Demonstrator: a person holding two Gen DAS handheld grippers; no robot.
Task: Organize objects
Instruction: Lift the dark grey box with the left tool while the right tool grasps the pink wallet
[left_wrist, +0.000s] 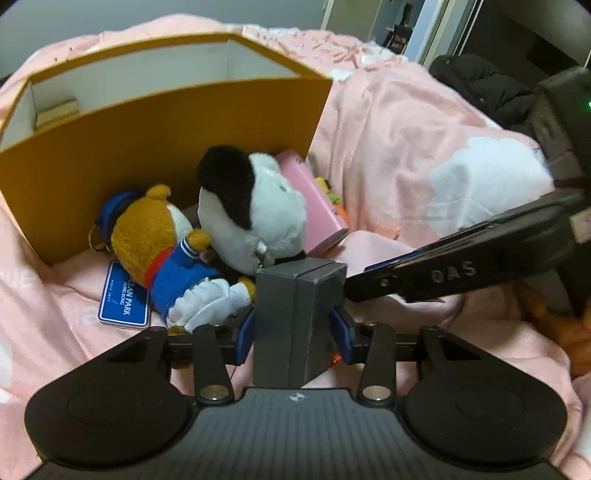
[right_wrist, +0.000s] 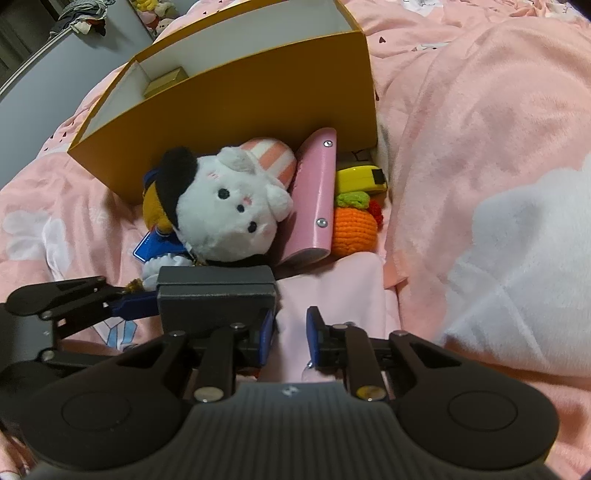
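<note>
My left gripper (left_wrist: 293, 332) is shut on a dark grey box (left_wrist: 299, 295), its blue pads pressed against both sides. In the right wrist view the same grey box (right_wrist: 216, 295) sits low on the pink blanket, with a left finger (right_wrist: 133, 308) against its left side. My right gripper (right_wrist: 290, 332) is shut on a pale pink flat item (right_wrist: 328, 288) just right of the grey box. Behind it lie a white plush (right_wrist: 225, 214), a brown bear plush (left_wrist: 162, 236) and a pink case (right_wrist: 317, 195), all against the open orange box (right_wrist: 240, 99).
A crochet orange (right_wrist: 354, 229) and a yellow object (right_wrist: 362, 179) lie right of the pink case. A small gold box (right_wrist: 166, 83) sits inside the orange box. A blue tag (left_wrist: 123, 299) lies by the bear. A black jacket (left_wrist: 480, 85) lies at the bed's far right.
</note>
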